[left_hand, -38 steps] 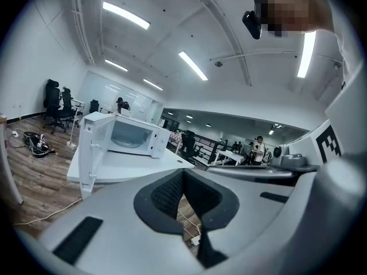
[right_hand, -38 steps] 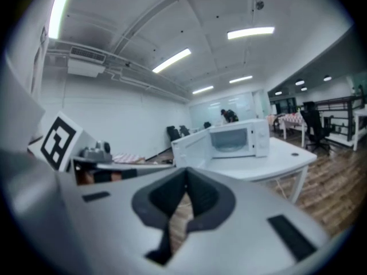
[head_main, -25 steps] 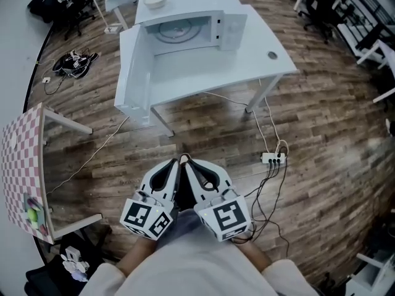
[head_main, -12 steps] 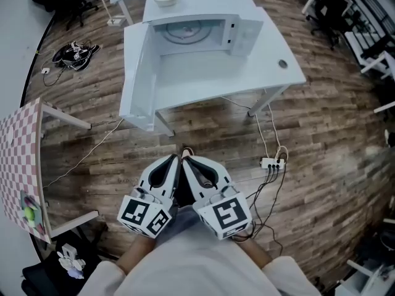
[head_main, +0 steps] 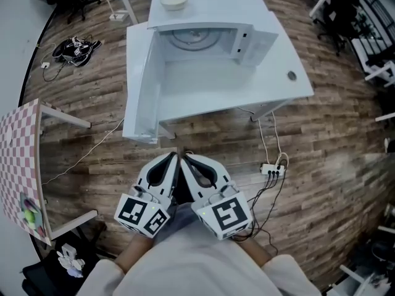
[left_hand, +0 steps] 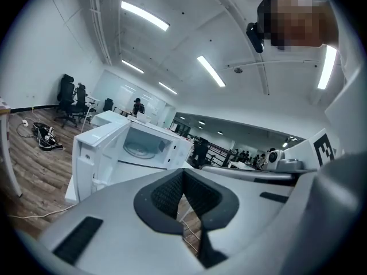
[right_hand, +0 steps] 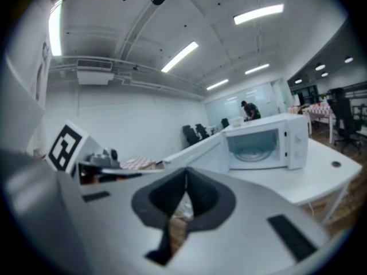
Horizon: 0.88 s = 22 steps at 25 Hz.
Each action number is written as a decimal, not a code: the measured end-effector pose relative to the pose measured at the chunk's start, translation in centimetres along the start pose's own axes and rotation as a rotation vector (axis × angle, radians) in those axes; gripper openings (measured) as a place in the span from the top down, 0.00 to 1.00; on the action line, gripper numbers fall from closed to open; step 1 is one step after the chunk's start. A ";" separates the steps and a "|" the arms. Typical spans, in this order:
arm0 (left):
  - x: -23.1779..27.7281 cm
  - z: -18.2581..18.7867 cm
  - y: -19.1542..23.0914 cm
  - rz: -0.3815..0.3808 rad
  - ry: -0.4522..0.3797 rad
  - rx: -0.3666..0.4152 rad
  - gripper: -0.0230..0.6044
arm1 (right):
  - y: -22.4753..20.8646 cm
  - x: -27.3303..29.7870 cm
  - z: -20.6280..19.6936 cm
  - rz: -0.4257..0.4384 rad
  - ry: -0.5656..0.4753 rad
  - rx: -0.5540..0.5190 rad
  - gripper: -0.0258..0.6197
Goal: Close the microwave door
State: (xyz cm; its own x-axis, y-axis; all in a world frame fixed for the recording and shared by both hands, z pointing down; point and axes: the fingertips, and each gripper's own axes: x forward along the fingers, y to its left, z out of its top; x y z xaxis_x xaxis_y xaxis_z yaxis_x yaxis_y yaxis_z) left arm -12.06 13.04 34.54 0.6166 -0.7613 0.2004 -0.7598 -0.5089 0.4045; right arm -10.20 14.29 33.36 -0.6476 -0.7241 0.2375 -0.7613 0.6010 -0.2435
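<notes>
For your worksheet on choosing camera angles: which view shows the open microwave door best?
The head view: the whole microwave door shows from above, swung wide open. The left gripper view shows it obliquely from low down. The right gripper view shows only its upper part, small and soft.

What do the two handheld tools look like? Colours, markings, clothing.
Left tool and right tool match: pale grey shells tapering to a point, black textured pads inside. Each has a rear marker cube with black-and-white square patterns. No cables show on them. The person wears a pale top.
</notes>
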 end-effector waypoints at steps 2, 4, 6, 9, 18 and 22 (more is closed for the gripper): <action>0.9 0.8 0.4 -0.008 -0.005 -0.003 0.93 | -0.5 0.8 0.7 0.008 0.001 -0.005 0.92; 1.7 1.7 0.9 -0.015 -0.013 -0.008 0.93 | -0.9 1.7 1.5 0.014 0.002 -0.010 0.92; 2.4 2.8 1.3 -0.021 -0.022 -0.011 0.93 | -1.4 2.5 2.4 0.016 -0.003 -0.013 0.92; 3.4 4.8 2.0 -0.033 -0.041 -0.008 0.93 | -2.1 3.8 4.0 0.019 -0.016 -0.014 0.92; 3.9 9.1 5.1 -0.051 -0.074 0.003 0.93 | -1.6 8.1 8.2 0.072 -0.058 -0.061 0.92; 3.0 10.3 6.6 -0.068 -0.080 -0.036 0.93 | -0.4 9.8 9.3 0.092 -0.076 -0.058 0.92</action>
State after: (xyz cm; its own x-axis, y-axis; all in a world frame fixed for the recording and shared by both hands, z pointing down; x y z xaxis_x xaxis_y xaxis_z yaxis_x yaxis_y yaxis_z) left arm -17.30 3.25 28.58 0.6471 -0.7559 0.0996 -0.7078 -0.5470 0.4470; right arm -15.96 3.77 27.08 -0.7117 -0.6875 0.1444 -0.7012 0.6826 -0.2059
